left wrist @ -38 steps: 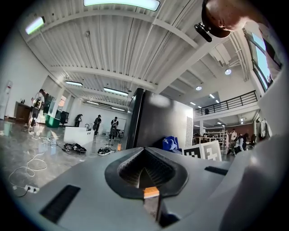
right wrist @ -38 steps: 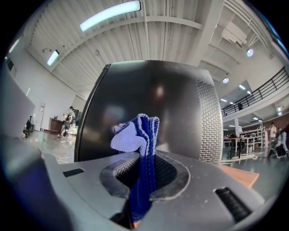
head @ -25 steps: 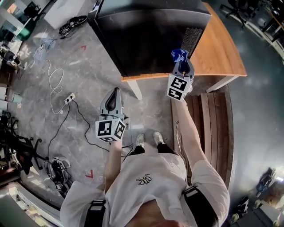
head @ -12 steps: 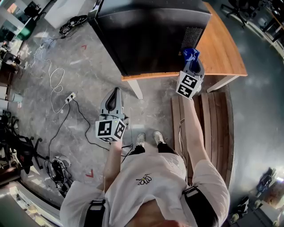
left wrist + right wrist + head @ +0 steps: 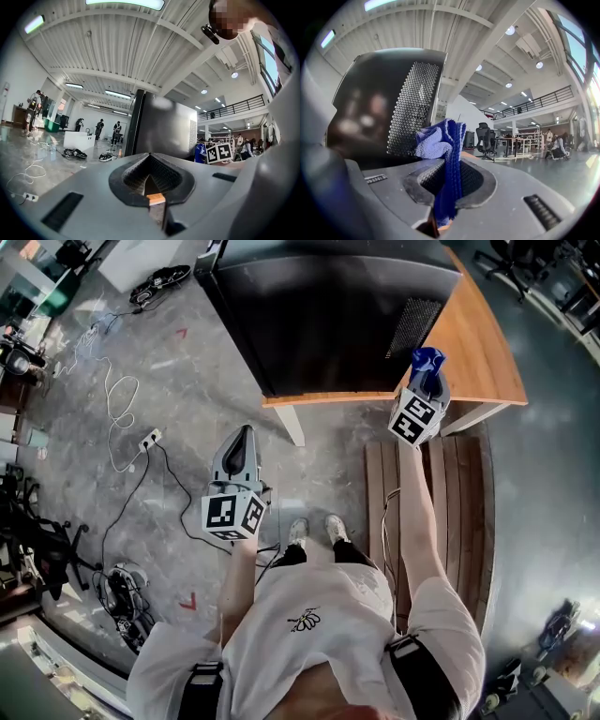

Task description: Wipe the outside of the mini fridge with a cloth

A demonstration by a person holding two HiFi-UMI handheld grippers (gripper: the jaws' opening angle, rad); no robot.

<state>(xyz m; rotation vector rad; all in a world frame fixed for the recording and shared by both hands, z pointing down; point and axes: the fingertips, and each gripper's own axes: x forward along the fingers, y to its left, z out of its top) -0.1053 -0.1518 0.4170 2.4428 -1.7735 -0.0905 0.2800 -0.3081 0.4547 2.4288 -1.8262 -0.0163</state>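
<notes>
The black mini fridge (image 5: 328, 306) stands on a wooden table (image 5: 478, 352); its perforated vent panel (image 5: 412, 326) faces right. My right gripper (image 5: 427, 362) is shut on a blue cloth (image 5: 427, 357), held just off the fridge's lower right corner beside the vent. In the right gripper view the blue cloth (image 5: 443, 154) sticks up from between the jaws, with the vent panel (image 5: 412, 103) close behind it. My left gripper (image 5: 242, 442) hangs low over the floor, away from the fridge, jaws closed with nothing in them. The fridge (image 5: 161, 129) shows ahead in the left gripper view.
Cables and a power strip (image 5: 148, 442) lie on the grey floor at left. A wooden pallet (image 5: 441, 512) lies on the floor at right under my right arm. A white table leg (image 5: 289, 426) stands below the fridge. Office chairs (image 5: 511, 259) sit at back right.
My right gripper has carried the blue cloth rightward along the fridge's lower edge, from below the vent to past the corner. The left gripper has stayed in place.
</notes>
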